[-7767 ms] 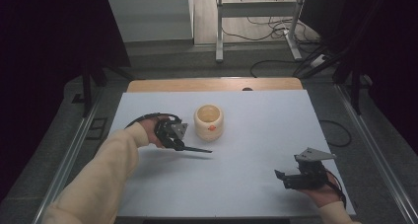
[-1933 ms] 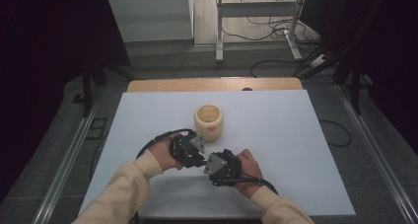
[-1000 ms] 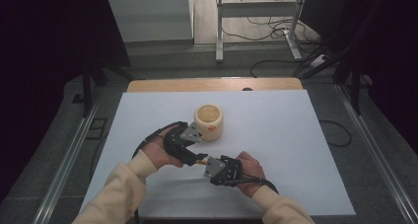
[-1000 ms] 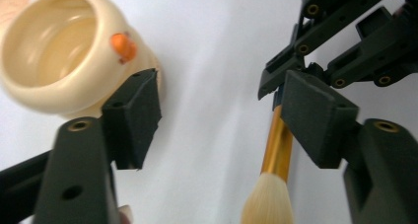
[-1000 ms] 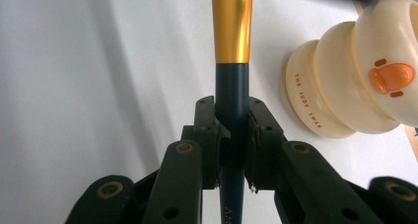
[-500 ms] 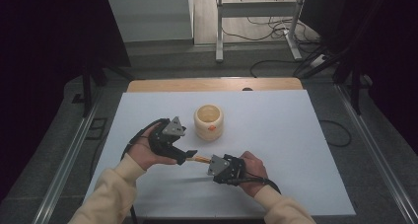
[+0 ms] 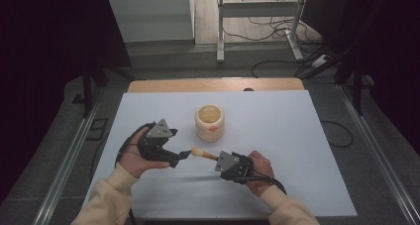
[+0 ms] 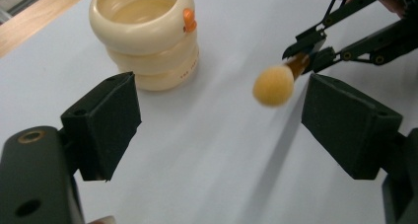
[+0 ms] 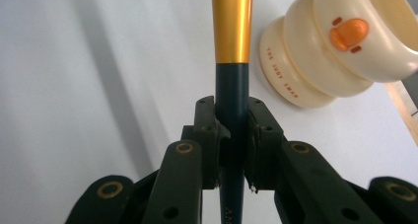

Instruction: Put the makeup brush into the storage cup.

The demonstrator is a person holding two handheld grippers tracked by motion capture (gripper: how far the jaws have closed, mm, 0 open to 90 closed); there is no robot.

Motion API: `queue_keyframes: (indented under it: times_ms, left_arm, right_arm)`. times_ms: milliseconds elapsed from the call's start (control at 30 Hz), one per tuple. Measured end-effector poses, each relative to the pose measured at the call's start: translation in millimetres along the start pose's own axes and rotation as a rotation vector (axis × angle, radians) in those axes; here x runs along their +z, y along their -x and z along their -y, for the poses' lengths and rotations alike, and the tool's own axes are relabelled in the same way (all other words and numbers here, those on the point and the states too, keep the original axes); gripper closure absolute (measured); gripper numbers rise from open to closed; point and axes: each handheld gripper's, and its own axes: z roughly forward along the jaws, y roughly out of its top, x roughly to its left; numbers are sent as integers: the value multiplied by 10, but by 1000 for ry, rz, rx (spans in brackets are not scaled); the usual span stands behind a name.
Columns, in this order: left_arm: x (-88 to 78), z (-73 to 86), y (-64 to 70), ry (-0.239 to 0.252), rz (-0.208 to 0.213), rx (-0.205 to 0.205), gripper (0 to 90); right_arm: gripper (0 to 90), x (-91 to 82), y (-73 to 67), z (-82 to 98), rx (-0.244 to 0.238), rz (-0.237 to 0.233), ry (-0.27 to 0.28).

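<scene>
White tabletop (image 7: 297, 150) spreads beneath us in the high view, where our right gripper (image 7: 218, 158) holds a makeup brush (image 7: 203, 153) level above the surface, its fluffy tip pointing toward our left gripper (image 7: 182, 155); a cream ribbed pot (image 7: 209, 123) with an orange mark stands just behind the two tools, apart from both. From the left gripper view, we see our own black jaws spread wide with nothing between the pads (image 8: 106, 120), having just been opening; the brush's tan round head (image 8: 273, 85) floats ahead of them, free of the table, with the other gripper (image 8: 310, 49) clamped on its handle and the pot (image 8: 145, 36) off to the left, upright and open at the top. From the right gripper view, our jaws are pressed tight against the dark blue handle (image 9: 232, 110), which runs straight up between them into a gold ferrule (image 9: 232, 21); the pot (image 9: 325, 51) sits at the upper right, resting on the table.
</scene>
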Motion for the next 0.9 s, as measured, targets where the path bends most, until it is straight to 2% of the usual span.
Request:
queue_keyframes:
  times_ms: [233, 500, 633, 900]
  left_arm:
    - [-35, 129, -31, 1, -12, -26, 158]
    - [-24, 202, -34, 3, -19, -40, 158]
    - [-14, 252, -26, 1, -16, -47, 158]
    - [14, 396, -34, -20, -18, -73, 159]
  right_arm:
    - [781, -22, 37, 35, 22, 9, 0]
    - [780, -36, 51, 54, 28, 13, 3]
    - [781, -62, 67, 77, 50, 21, 14]
    - [781, -137, 134, 146, 142, 1, 49]
